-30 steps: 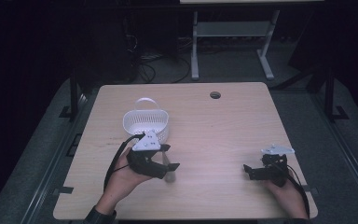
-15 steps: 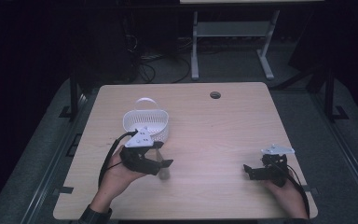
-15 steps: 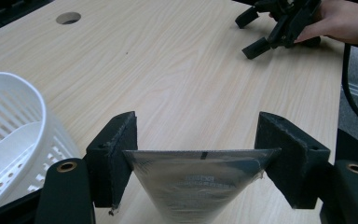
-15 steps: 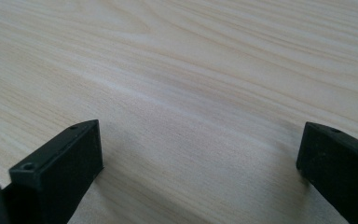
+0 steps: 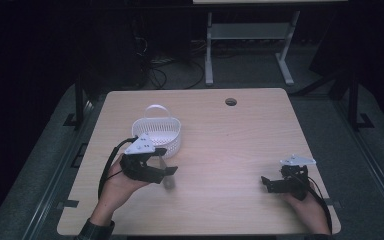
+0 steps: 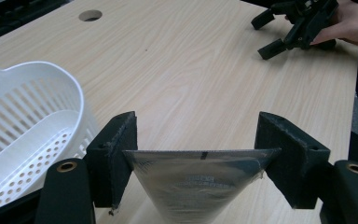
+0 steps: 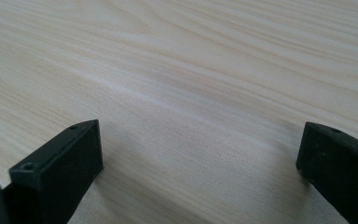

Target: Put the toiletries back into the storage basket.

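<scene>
On the table's [image 5: 220, 150] left half, high view: white slotted basket [image 5: 159, 134] w/ handle, standing upright, open top. Just in front of it, my left gripper [image 5: 166, 169], held in the left hand [image 5: 116, 184], grey plate on top, cable trailing off toward the table edge. Jaws point roughly toward table centre.

Left gripper view: left gripper [image 6: 196, 154] jaws clamped on a silvery foil packet [image 6: 198, 179], one pad on each side edge. Packet hangs between them, top edge stretched flat across the gap, body tapering downward. Small dark print on its face, too blurry to read. Packet is held off the wood, beside the basket [image 6: 32, 126], not in it. Basket wall sits close to the jaw at the left of that view; touching or not, can't tell.

Table middle: bare wood; round cable hole [image 5: 231, 102] toward the far edge.

Right side, high view: right gripper [image 5: 269, 184] in the right hand [image 5: 307, 212], low over the table near the front corner, well apart from basket and packet. It also shows far off in left gripper view [image 6: 275, 35].

Right gripper view: jaws stand wide apart, nothing btwn them, just wood grain below. Pads look v. close to the surface; contact not clear.
</scene>
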Demonstrator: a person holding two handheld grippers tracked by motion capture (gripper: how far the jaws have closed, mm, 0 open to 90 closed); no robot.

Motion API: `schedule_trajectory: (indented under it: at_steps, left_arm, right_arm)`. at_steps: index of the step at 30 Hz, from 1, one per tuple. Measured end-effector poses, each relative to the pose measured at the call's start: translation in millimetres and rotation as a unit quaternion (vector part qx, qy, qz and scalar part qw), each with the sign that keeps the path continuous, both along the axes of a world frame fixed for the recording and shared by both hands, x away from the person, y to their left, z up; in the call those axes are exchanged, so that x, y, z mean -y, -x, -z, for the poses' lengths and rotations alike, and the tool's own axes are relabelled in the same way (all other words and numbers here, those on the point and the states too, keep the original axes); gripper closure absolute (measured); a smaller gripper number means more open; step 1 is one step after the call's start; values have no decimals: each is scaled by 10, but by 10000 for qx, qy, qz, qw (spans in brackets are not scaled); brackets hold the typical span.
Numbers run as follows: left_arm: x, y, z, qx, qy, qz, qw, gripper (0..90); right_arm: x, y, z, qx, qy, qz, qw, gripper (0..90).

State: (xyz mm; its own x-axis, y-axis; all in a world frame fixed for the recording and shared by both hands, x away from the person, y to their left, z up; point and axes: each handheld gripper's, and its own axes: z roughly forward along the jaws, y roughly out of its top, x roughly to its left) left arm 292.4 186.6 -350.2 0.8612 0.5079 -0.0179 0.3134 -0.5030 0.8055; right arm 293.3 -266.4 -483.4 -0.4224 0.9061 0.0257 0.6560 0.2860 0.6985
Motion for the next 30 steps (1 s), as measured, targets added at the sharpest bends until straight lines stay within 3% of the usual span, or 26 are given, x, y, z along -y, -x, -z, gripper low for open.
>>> schedule_trajectory:
  at_steps: [18, 30]
  left_arm:
    - [-302, -72, -48, 59, 29, -428, 9991, 297]
    - [-534, -186, -79, 42, 65, -801, 9968, 297]
  right_arm:
    - [0, 0, 0, -1, 1, 0, 10000, 0]
    - [0, 0, -1, -3, -4, -4, 10000, 0]
